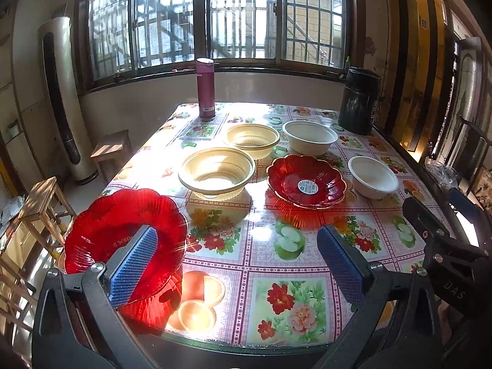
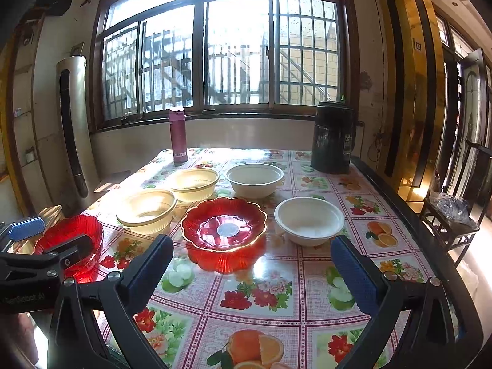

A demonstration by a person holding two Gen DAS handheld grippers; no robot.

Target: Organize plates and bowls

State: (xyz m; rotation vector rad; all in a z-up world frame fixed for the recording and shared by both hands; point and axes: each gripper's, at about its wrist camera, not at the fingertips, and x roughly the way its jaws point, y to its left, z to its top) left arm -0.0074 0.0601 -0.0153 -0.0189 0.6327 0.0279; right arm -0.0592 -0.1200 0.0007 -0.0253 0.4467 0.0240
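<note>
In my left wrist view, my left gripper (image 1: 240, 258) has its jaws spread wide and they grasp nothing. My landmark is the red plate with a sticker (image 1: 305, 182), which sits on the table (image 1: 276, 276) with the flowered cloth. Left of this plate and near it is a cream bowl (image 1: 216, 172). Behind that one stands a second cream bowl (image 1: 250, 139). Behind the sticker plate and a little right is the large white bowl (image 1: 309, 136), and just beside the plate on its right is the small white bowl (image 1: 373, 176). Another red plate (image 1: 117, 227) is well apart to the left, at the near table edge; my left blue pad (image 1: 135, 270) is in front of it, and I cannot tell if it touches. Far behind are a pink bottle (image 1: 206, 89) and a black canister (image 1: 359, 101).

In my right wrist view, my right gripper (image 2: 250, 264) is also released, jaws wide apart, with the red plate with a sticker (image 2: 224, 224) seen between them but farther away. The small white bowl (image 2: 309, 220) is just right of it, the large white bowl (image 2: 254, 179) behind it, the two cream bowls (image 2: 147, 210) (image 2: 193, 184) to its left. The other red plate (image 2: 73, 233) is far left, partly hidden by my left gripper (image 2: 46, 246).
</note>
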